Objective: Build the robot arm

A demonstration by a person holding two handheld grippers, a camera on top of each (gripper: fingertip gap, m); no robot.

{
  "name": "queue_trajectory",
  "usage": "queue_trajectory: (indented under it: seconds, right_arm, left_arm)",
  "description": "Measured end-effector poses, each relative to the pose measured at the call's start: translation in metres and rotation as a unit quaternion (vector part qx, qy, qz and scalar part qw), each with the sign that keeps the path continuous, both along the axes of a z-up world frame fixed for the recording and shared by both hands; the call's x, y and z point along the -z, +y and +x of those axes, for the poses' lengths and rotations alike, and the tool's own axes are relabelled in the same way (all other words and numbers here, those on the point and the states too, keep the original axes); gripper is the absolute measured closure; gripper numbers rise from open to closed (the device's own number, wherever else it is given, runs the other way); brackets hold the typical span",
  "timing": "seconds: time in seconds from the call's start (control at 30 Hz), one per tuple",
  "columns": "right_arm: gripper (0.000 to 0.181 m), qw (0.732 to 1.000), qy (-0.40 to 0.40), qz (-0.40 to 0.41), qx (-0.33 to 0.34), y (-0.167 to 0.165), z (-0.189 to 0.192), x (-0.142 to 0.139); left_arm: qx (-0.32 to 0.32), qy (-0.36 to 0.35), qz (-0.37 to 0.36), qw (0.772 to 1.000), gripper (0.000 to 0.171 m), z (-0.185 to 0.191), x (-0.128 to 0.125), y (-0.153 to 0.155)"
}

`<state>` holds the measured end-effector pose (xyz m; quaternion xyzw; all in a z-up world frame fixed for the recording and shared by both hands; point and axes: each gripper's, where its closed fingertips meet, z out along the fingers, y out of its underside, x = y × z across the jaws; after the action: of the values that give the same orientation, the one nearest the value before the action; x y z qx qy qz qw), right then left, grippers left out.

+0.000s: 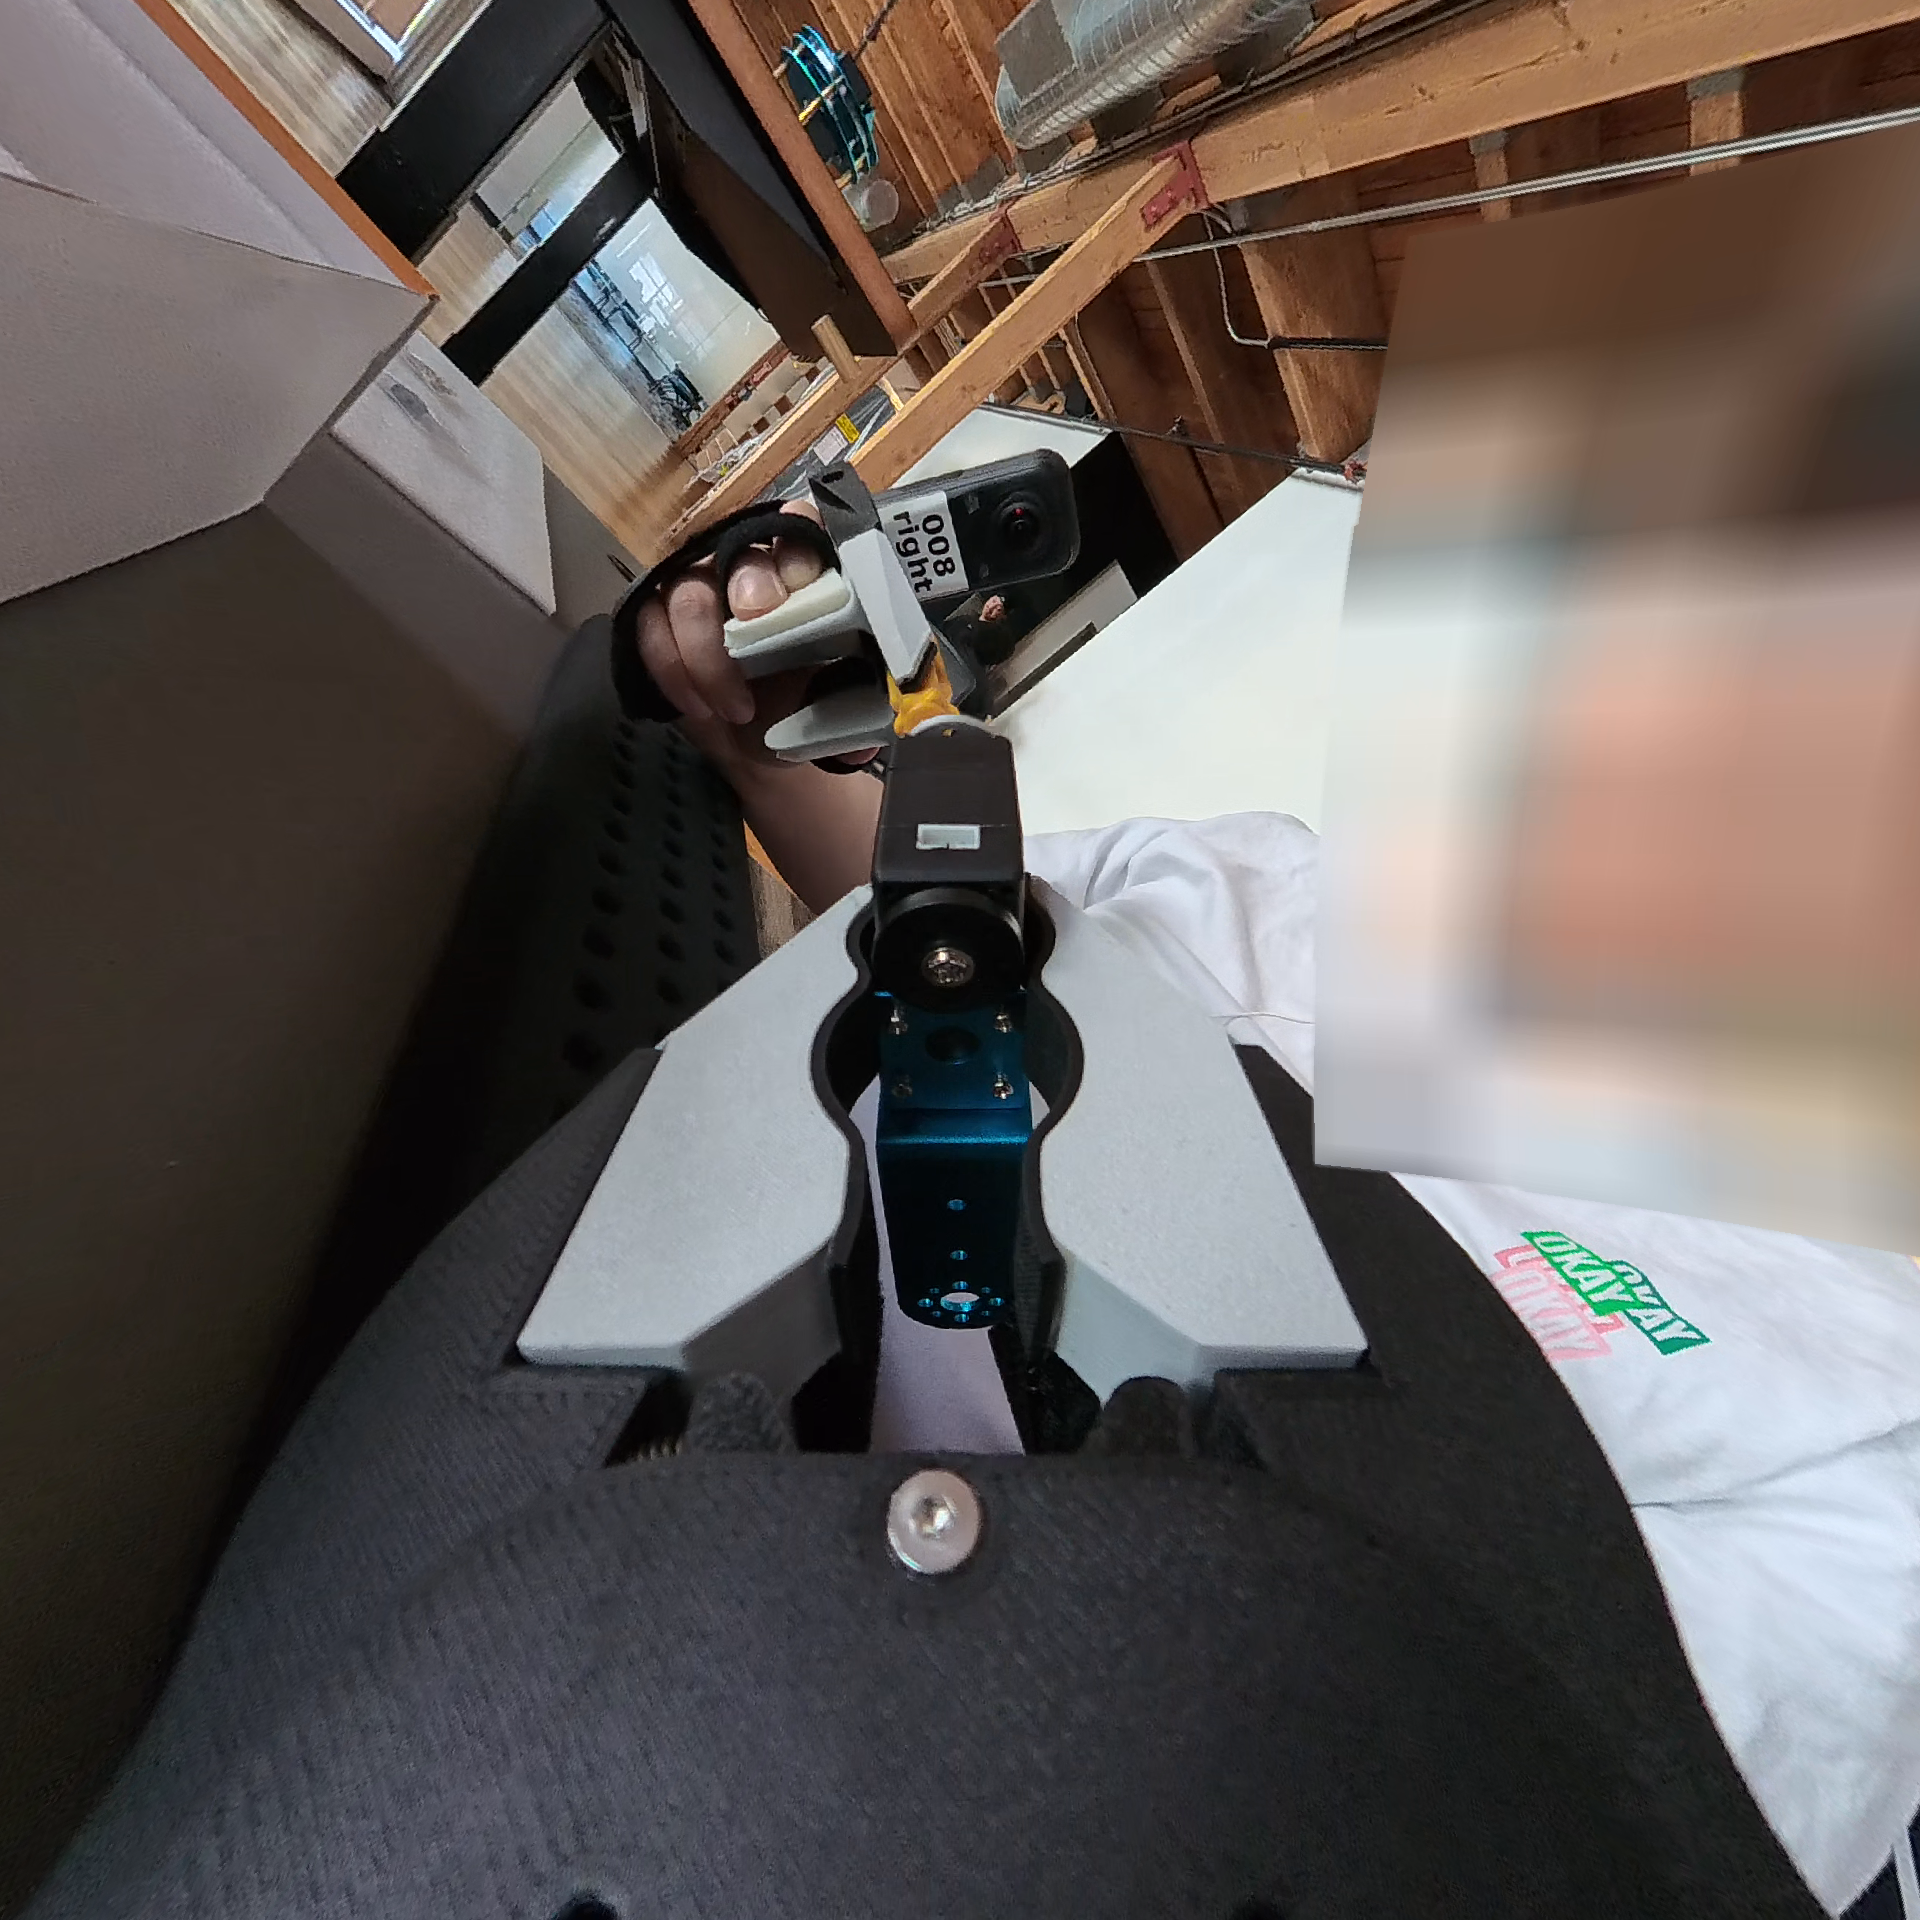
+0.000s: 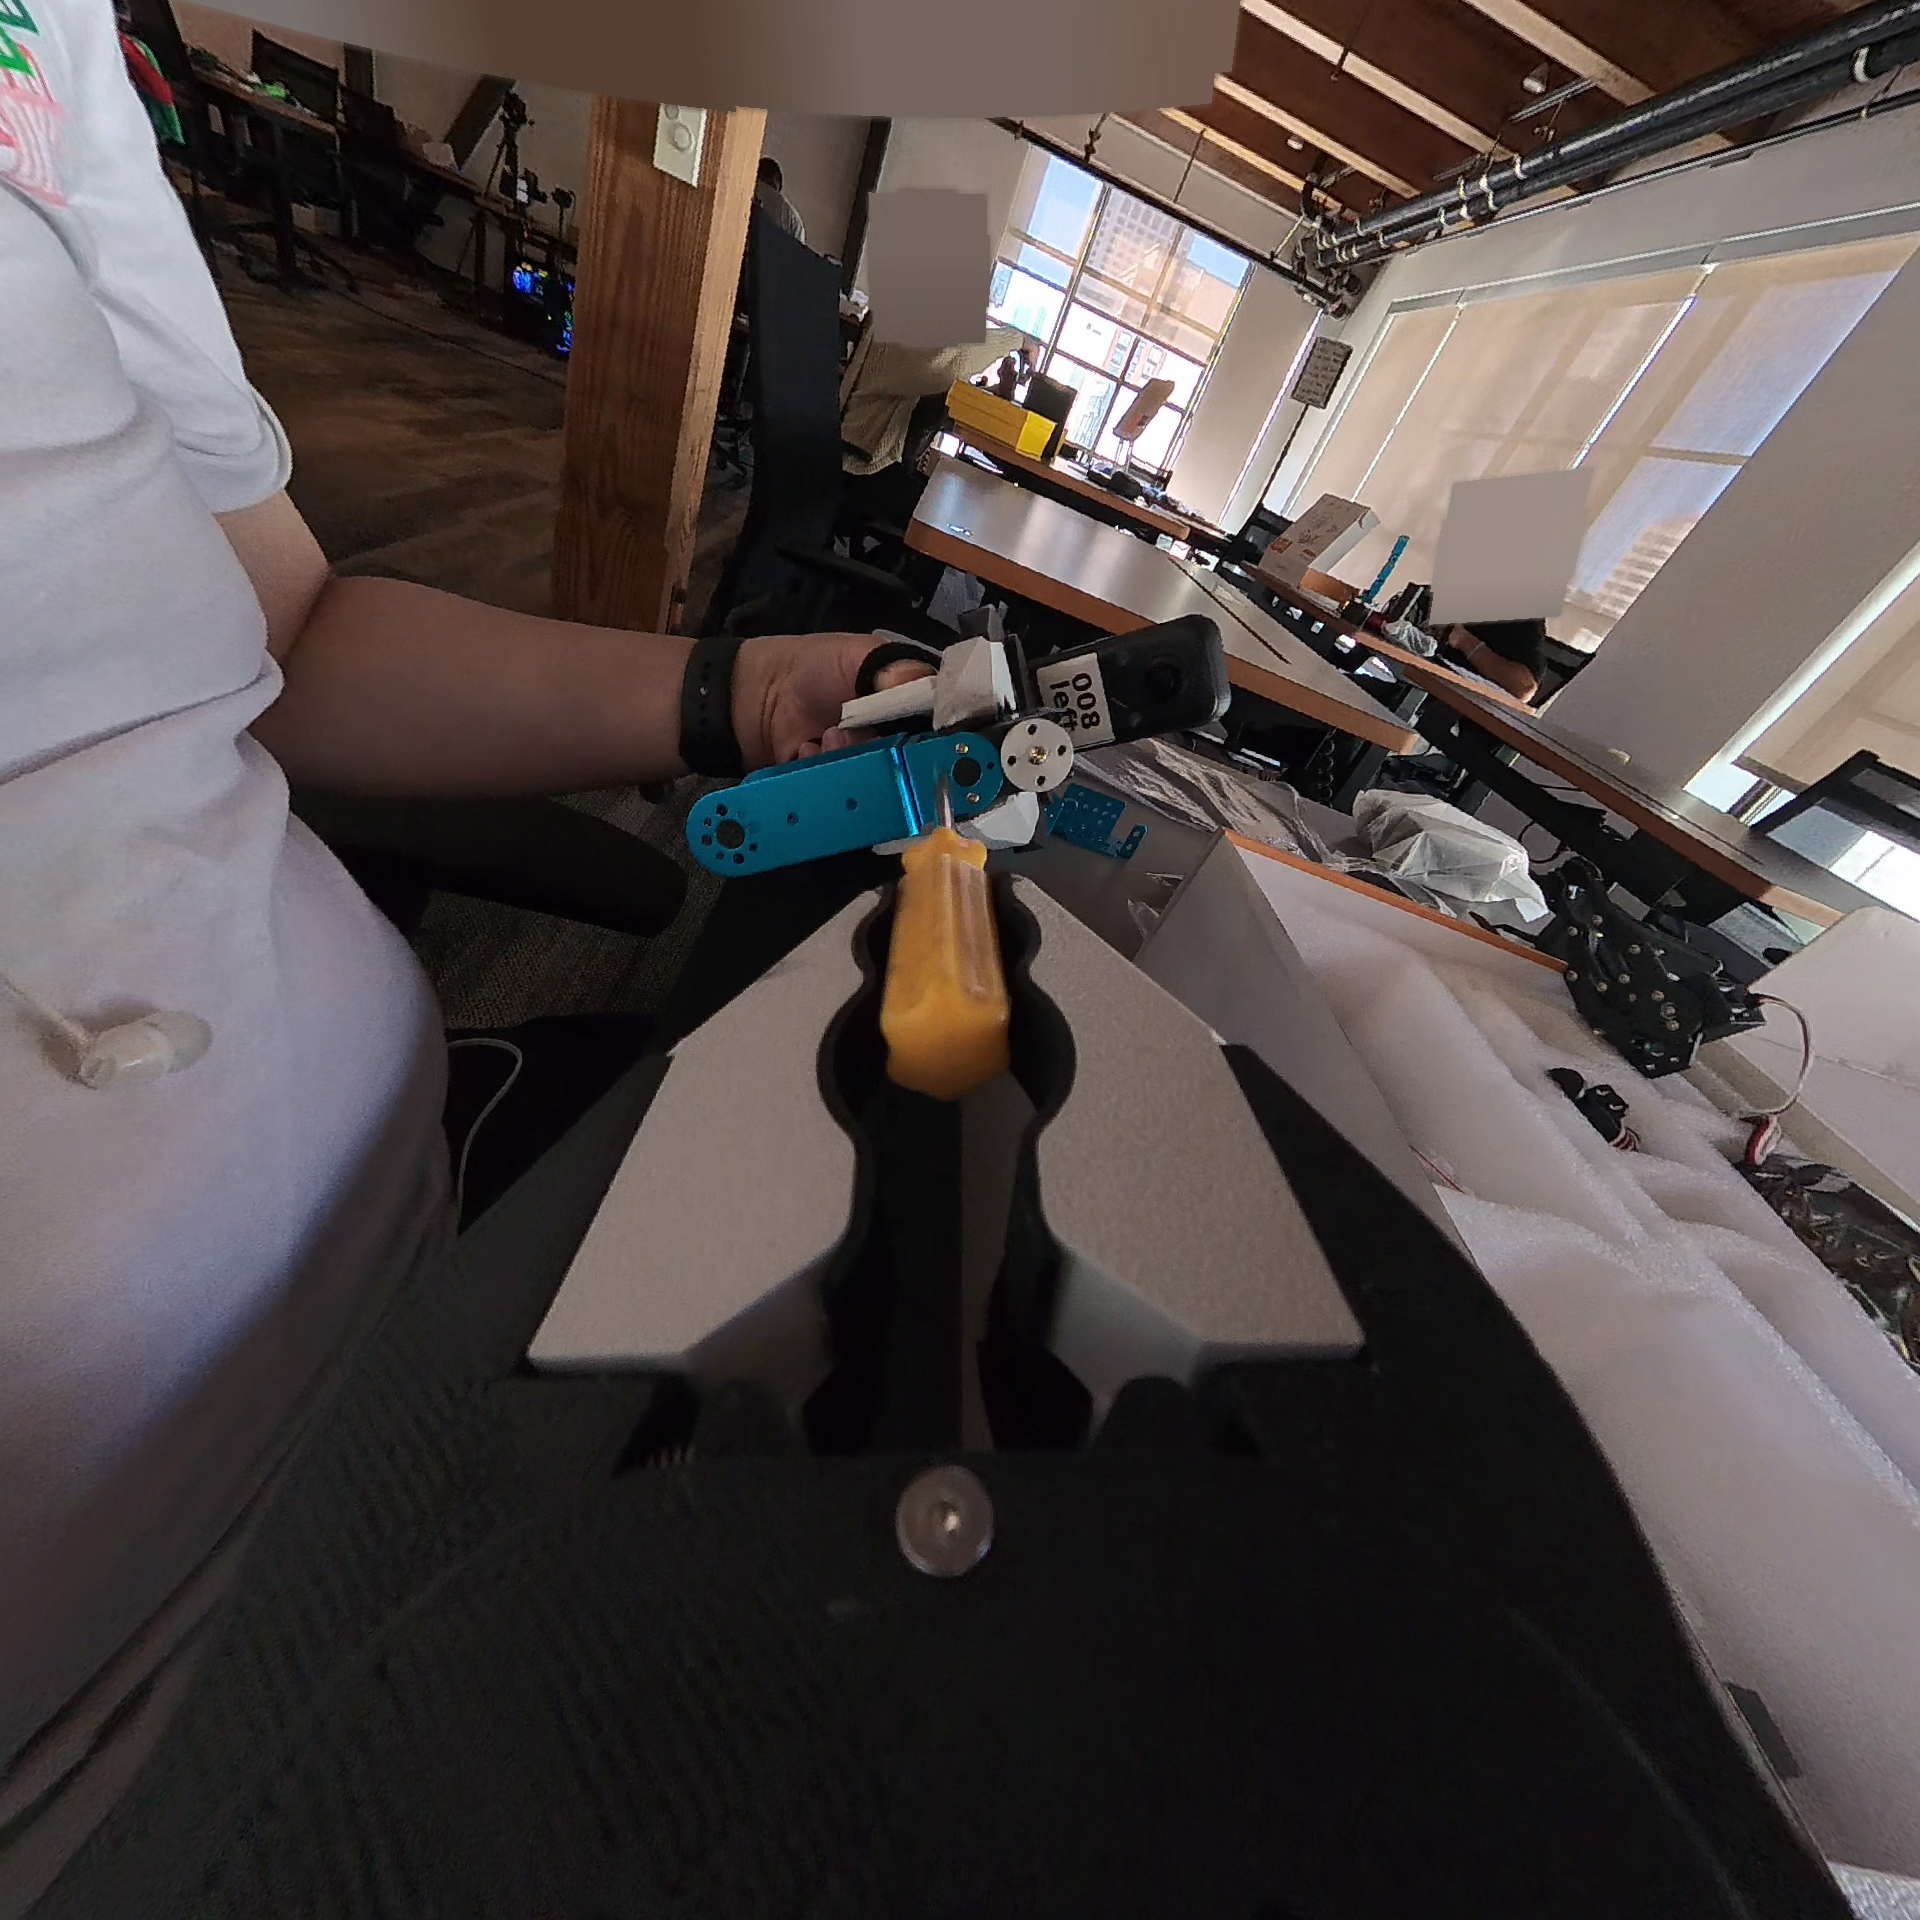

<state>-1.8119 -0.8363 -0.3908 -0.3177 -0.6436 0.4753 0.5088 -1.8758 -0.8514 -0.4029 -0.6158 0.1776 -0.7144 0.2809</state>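
Observation:
My left gripper (image 1: 948, 935) is shut on a black servo (image 1: 948, 831) joined to a blue metal bracket (image 1: 956, 1143), held up in the air. My right gripper (image 2: 943, 914) is shut on a yellow-handled screwdriver (image 2: 943, 977). The screwdriver's thin metal tip meets the blue bracket (image 2: 821, 805) next to the servo's silver round horn (image 2: 1037, 756). In the left wrist view the right gripper (image 1: 831, 665) shows beyond the servo, with the screwdriver handle (image 1: 920, 691) in it. In the right wrist view the left gripper (image 2: 977, 686) shows behind the bracket.
A person in a white shirt (image 2: 125, 727) holds both grippers. White foam sheet (image 2: 1558, 1195) lies on the right, with a black bracket assembly (image 2: 1642, 987) and wired parts on it. More blue parts (image 2: 1091, 821) and a plastic bag (image 2: 1444, 842) lie behind. A wooden post (image 2: 655, 364) stands farther back. The tips of one gripper are about 8 cm away from the tips of the other. The black bracket assembly (image 2: 1642, 987) is about equally far from each gripper, around 35 cm.

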Motion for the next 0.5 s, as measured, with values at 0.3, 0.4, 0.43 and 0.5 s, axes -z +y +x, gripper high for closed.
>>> queue_trajectory:
  seconds: [0.3,0.4,0.43,0.5]
  right_arm:
    - [0.164,1.0,-0.005,0.001,-0.005,-0.0032,0.0,0.0028]
    - [0.164,1.0,-0.001,0.002,-0.005,-0.0038,0.0017,0.0019]
    - [0.164,1.0,0.001,0.002,-0.004,-0.0035,0.0021,0.0013]
    - [0.164,1.0,0.002,-0.002,-0.004,-0.003,0.0024,0.0006]
  left_arm:
    - [0.003,0.004,0.008,1.0,0.151,0.0012,-0.0001,-0.0024]
    - [0.004,0.004,0.007,1.0,0.151,0.0014,0.0,-0.0025]
    - [0.005,0.004,0.007,1.0,0.151,0.0014,0.0001,-0.0027]
    - [0.006,0.005,0.007,1.0,0.151,0.0017,0.0002,-0.0029]
